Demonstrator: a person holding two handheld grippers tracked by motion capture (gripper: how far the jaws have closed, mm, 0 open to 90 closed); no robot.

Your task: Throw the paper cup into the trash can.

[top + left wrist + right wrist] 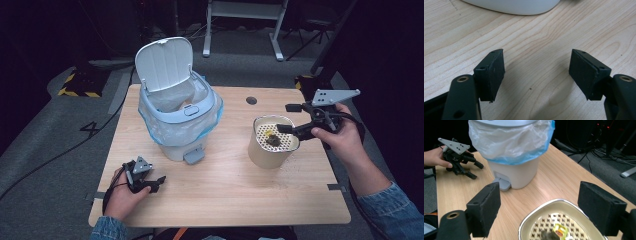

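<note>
Right tool [290, 118] is held over the far-right rim of the beige container [269, 150], jaws spread wide, nothing pinched. Container sits right of centre on the wooden surface [225, 190]; a perforated insert is seen inside it, with a small dark clump and a yellow scrap [559, 229] lying on it. Left tool [152, 183] is rested low on the near-left of the surface, jaws spread, nothing between them but bare wood. Pedal bin [177, 117] stands left of centre, lid open, lined with a blue-edged bag, well apart from the container.
</note>
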